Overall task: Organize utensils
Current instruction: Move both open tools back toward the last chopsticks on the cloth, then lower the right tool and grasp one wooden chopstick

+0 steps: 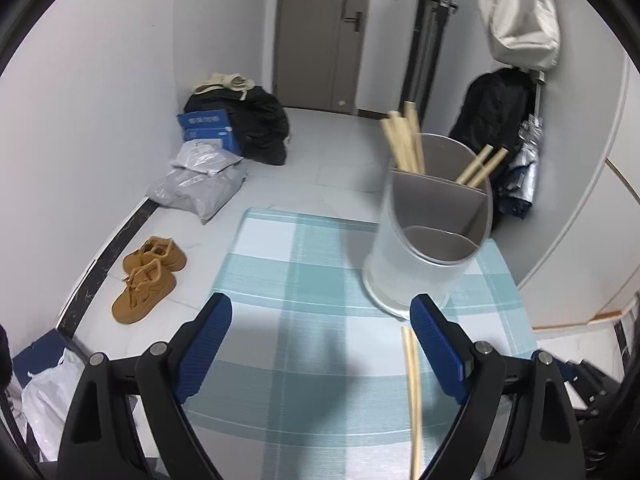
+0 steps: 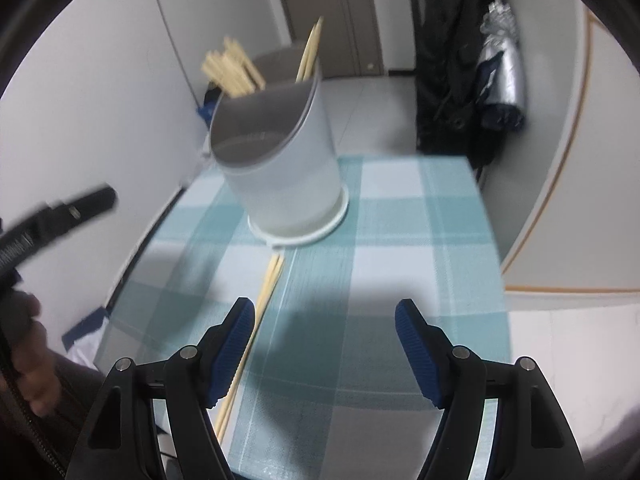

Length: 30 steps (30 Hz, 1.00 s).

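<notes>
A white utensil holder (image 1: 424,248) with grey inner dividers stands on the teal checked tablecloth (image 1: 304,280). Several wooden chopsticks (image 1: 404,140) stand in its far compartments. A loose pair of chopsticks (image 1: 414,396) lies flat on the cloth in front of the holder, just inside my left gripper's right finger. My left gripper (image 1: 322,320) is open and empty above the cloth. In the right wrist view the holder (image 2: 288,168) stands ahead and the loose chopsticks (image 2: 264,292) run beside my left finger. My right gripper (image 2: 324,316) is open and empty.
The table's edges (image 1: 236,232) drop to a tiled floor. Brown shoes (image 1: 148,276), grey parcels (image 1: 200,184) and a dark bag (image 1: 256,128) lie on the floor at left. Dark coats (image 2: 448,60) hang at the right. The other gripper (image 2: 52,220) shows at left.
</notes>
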Each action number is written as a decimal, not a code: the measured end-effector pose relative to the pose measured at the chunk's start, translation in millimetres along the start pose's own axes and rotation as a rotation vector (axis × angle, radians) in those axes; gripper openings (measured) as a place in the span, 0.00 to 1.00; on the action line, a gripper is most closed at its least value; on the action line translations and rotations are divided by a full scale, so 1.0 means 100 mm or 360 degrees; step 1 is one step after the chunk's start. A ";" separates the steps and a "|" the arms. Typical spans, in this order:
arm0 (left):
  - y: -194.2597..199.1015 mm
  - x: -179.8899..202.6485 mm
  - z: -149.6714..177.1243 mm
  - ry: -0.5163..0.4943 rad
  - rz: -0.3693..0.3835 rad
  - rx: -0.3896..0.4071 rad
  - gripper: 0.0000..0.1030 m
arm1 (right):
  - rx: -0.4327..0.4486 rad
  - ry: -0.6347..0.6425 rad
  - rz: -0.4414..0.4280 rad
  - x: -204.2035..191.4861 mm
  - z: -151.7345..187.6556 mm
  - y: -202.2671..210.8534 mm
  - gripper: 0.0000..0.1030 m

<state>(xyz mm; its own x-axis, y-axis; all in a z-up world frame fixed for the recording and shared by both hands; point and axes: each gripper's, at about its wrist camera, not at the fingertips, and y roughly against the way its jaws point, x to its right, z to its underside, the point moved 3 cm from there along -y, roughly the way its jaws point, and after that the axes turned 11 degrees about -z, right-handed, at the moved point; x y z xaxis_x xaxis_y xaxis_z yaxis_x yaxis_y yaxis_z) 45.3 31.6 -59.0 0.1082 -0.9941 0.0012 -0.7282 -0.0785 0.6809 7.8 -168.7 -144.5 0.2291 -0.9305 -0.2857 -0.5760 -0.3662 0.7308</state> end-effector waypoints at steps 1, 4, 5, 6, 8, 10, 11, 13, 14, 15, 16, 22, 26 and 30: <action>-0.02 -0.03 0.00 0.0012 -0.0002 -0.0005 0.85 | -0.0048 0.0012 0.0001 -0.02 0.01 -0.07 0.70; -0.07 -0.14 0.00 0.0045 -0.0029 -0.0031 0.85 | -0.0181 0.0054 0.0003 -0.10 0.03 -0.31 0.70; -0.08 -0.16 0.00 0.0053 -0.0011 -0.0046 0.85 | -0.0210 0.0059 -0.0010 -0.13 0.04 -0.38 0.70; -0.09 -0.18 0.00 0.0059 -0.0003 -0.0060 0.85 | -0.0250 0.0063 -0.0015 -0.15 0.05 -0.46 0.70; -0.10 -0.21 0.01 0.0070 -0.0011 -0.0067 0.85 | -0.0297 0.0062 -0.0017 -0.19 0.06 -0.57 0.70; -0.11 -0.23 0.01 0.0083 -0.0015 -0.0072 0.85 | -0.0324 0.0067 -0.0033 -0.25 0.07 -0.67 0.70; -0.11 -0.25 0.01 0.0095 -0.0013 -0.0075 0.85 | -0.0341 0.0076 -0.0030 -0.28 0.07 -0.72 0.70; -0.12 -0.29 0.00 0.0111 -0.0007 -0.0077 0.85 | -0.0358 0.0095 -0.0014 -0.31 0.08 -0.78 0.69; -0.12 -0.30 0.00 0.0116 -0.0010 -0.0085 0.85 | -0.0369 0.0100 0.0006 -0.32 0.08 -0.81 0.69; -0.12 -0.30 0.00 0.0120 -0.0006 -0.0090 0.85 | -0.0383 0.0104 0.0029 -0.33 0.08 -0.82 0.68; -0.12 -0.31 0.01 0.0121 -0.0002 -0.0088 0.85 | -0.0388 0.0110 0.0050 -0.33 0.08 -0.83 0.66; -0.10 -0.32 0.00 0.0105 0.0001 -0.0074 0.85 | -0.0439 0.0157 0.0132 -0.25 0.16 -0.78 0.62; -0.11 -0.35 0.00 0.0121 0.0004 -0.0091 0.85 | -0.0462 0.0175 0.0161 -0.24 0.18 -0.76 0.61; -0.13 -0.33 0.02 0.0105 -0.0005 -0.0110 0.85 | -0.0490 0.0242 0.0153 -0.31 0.16 -0.80 0.53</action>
<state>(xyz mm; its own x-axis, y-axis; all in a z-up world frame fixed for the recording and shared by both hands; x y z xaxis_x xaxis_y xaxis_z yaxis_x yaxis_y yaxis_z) 49.8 65.7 -69.3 0.1567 -0.9866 0.0455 -0.6793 -0.0742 0.7301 33.8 -111.0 -204.0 0.3129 -0.9411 -0.1282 -0.3421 -0.2376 0.9091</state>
